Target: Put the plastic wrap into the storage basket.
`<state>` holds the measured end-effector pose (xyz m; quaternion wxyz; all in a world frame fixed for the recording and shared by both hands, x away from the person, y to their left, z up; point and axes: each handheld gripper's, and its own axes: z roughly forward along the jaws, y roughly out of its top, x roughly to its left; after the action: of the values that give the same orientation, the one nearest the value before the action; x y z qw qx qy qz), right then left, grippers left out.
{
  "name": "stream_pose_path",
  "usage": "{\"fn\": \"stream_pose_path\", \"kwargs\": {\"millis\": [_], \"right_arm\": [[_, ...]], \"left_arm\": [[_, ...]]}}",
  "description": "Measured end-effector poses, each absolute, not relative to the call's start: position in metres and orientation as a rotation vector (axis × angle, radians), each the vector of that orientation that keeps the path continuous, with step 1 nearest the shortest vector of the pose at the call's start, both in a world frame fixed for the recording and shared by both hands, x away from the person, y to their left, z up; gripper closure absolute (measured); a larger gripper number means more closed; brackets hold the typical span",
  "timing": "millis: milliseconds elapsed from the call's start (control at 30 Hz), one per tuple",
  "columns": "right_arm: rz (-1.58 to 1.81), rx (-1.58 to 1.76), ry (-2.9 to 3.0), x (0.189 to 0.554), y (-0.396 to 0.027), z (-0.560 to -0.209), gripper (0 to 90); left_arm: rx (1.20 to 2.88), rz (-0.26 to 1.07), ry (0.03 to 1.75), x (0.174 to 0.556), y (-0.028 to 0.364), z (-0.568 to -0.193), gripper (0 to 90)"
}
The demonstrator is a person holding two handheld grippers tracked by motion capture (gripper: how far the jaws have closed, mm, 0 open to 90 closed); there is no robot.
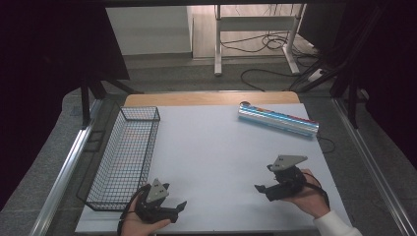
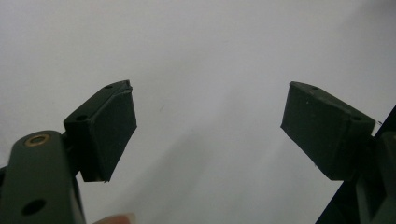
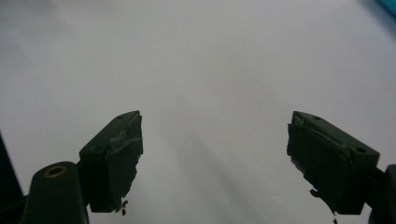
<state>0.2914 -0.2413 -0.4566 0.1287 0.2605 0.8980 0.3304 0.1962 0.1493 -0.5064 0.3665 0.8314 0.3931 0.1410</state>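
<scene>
A shiny cylinder with blue and coloured bands lies on its side at the far right of the white table. My left gripper rests at the near left edge, held in a hand, jaws pointing right. In the left gripper view the left gripper stands open over bare white tabletop. My right gripper is held at the near right, jaws pointing left, well short of the cylinder. The right gripper in its own view is open, with nothing between its taped pads.
A black wire basket stands along the table's left side, just beyond my left gripper. A sliver of teal shows at the top right corner of the right gripper view. Past the table's far edge are a desk frame and cables on the floor.
</scene>
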Motion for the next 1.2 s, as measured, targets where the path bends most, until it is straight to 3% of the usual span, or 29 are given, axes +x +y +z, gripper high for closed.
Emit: {"fn": "stream_pose_path", "kwargs": {"millis": [567,1200], "right_arm": [[0.807,0.752,2.599,0.379,-0.255,-0.42,19.3],[0.652,0.847,2.576,0.479,-0.279,-0.427,19.4]], "left_arm": [[2.137,0.354,1.006,0.197,0.149,-0.507,17.7],[2.144,0.363,1.005,0.197,0.15,-0.507,17.7]]}}
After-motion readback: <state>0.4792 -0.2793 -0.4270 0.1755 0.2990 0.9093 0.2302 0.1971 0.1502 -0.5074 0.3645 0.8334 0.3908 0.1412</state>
